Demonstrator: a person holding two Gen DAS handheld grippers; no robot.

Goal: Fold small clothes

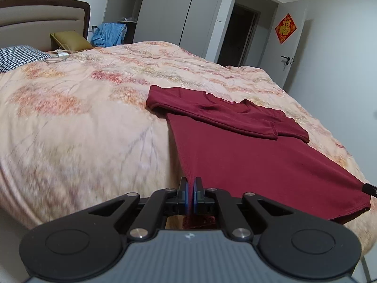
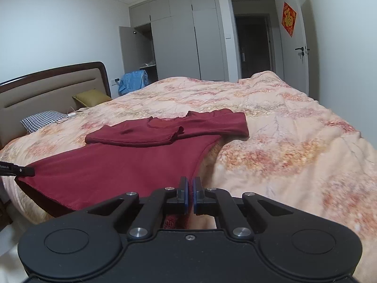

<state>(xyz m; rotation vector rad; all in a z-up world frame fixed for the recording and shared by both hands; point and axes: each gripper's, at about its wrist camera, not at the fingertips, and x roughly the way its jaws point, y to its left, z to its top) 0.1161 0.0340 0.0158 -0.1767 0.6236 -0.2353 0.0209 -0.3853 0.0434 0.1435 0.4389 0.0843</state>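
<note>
Left gripper (image 1: 190, 189) clenched on shirt (image 1: 247, 155) hem corner at lower centre; right gripper (image 2: 190, 189) likewise. Risk: thin pinch slips, hem drops; uneven lift skews fold, crossed sleeves (image 1: 212, 110) slide.

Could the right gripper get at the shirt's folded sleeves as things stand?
Probably not freely: the right gripper is shut on a hem corner of the maroon shirt, as is the left gripper. Nothing lies between it and the folded sleeves; it would have to let go first.

- A red diamond-shaped paper decoration (image 1: 285, 28) on the white door bears the gold character "福".
- The black gripper finger (image 2: 17, 171) at the left edge reads "Robot.AI", partly cut off.
</note>
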